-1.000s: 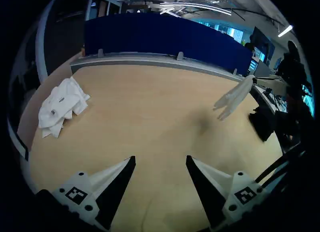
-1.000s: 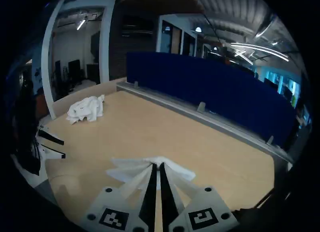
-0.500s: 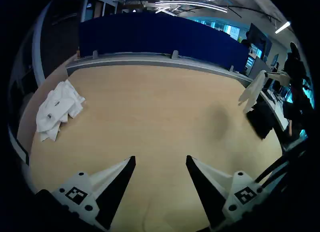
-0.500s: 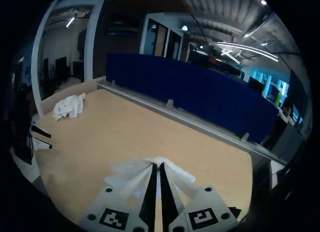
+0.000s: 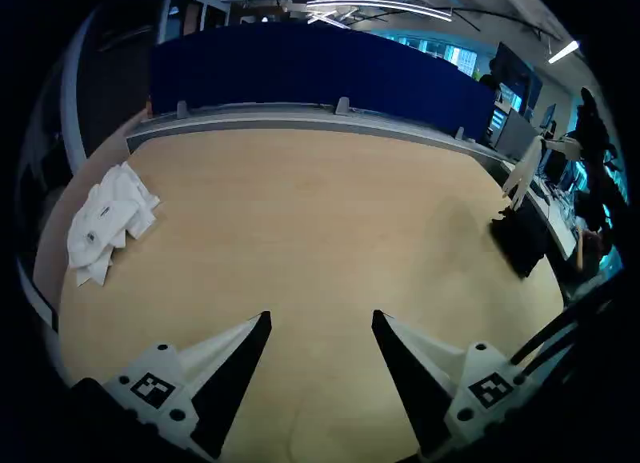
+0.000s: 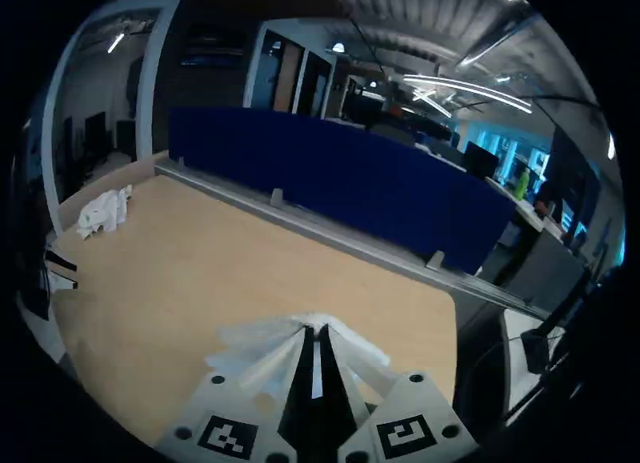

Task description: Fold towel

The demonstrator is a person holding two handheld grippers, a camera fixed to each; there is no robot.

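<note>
A white towel is pinched in my right gripper, whose fingers are shut on it; the cloth spreads out to both sides of the tips. In the left gripper view the same towel hangs in the air at the table's far right edge. My left gripper is open above the near part of the wooden table, with nothing between its fingers. A pile of crumpled white towels lies at the table's left edge, small and far off as the pile in the right gripper view.
A blue divider panel on a grey rail runs along the table's far side. A black object sits at the table's right edge. A person stands past that edge. Desks and monitors lie beyond the divider.
The right gripper has carried the towel farther right and away, past the table's right edge. The left gripper has stayed open, with its view turned slightly.
</note>
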